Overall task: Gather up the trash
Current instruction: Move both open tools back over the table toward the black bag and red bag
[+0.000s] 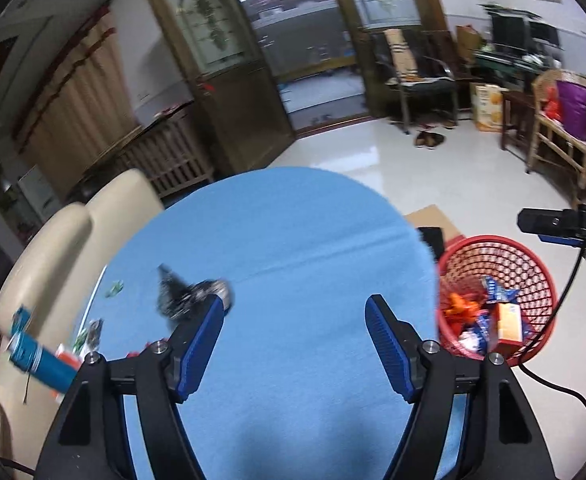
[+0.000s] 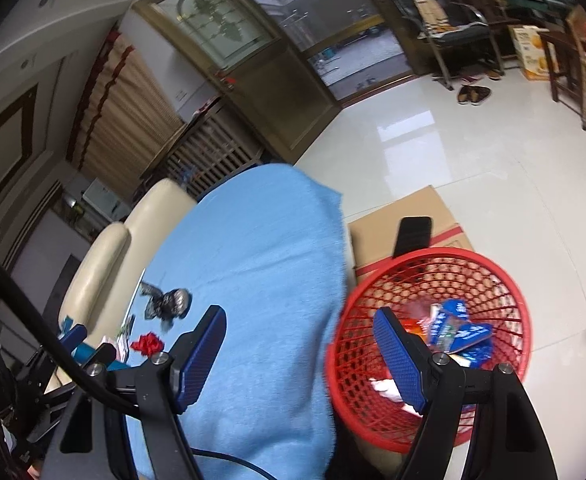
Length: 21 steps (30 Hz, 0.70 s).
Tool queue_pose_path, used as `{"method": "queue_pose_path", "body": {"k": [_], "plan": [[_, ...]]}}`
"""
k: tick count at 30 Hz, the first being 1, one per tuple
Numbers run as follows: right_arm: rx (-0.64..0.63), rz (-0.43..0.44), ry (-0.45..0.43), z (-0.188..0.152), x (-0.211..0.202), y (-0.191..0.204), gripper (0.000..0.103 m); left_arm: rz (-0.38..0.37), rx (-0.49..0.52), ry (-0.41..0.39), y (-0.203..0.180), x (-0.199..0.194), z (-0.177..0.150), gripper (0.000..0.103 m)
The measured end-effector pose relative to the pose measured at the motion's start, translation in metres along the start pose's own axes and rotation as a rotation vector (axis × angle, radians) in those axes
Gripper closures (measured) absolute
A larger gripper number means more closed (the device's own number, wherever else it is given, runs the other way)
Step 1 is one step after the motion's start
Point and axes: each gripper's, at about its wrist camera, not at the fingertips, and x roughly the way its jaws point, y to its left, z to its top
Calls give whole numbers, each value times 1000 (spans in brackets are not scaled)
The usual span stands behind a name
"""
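Observation:
A crumpled black and silver wrapper (image 1: 191, 294) lies on the blue tablecloth (image 1: 293, 240), just ahead of my left gripper's left fingertip. My left gripper (image 1: 295, 306) is open and empty above the cloth. The wrapper also shows in the right wrist view (image 2: 167, 304), with a small red scrap (image 2: 147, 343) near it. My right gripper (image 2: 299, 318) is open and empty, over the table edge and the red mesh basket (image 2: 505, 304). The basket (image 1: 541, 280) holds several wrappers and cartons.
A teal tube (image 1: 39, 358) and small scraps (image 1: 93, 332) lie at the table's left edge. A cream sofa (image 1: 53, 240) stands behind the table. A cardboard box (image 2: 405, 212) with a black phone (image 2: 413, 236) sits under the basket. Chairs and shoes (image 1: 429, 139) stand across the tiled floor.

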Motion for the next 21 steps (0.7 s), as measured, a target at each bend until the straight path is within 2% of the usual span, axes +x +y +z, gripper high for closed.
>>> {"method": "queue_pose_path", "body": {"k": [13, 21], "plan": [[-185, 49, 83, -19, 35, 93, 24, 118, -154, 40, 77, -3, -37, 29], [-283, 83, 135, -36, 55, 141, 24, 149, -222, 64, 108, -6, -65, 29]]}}
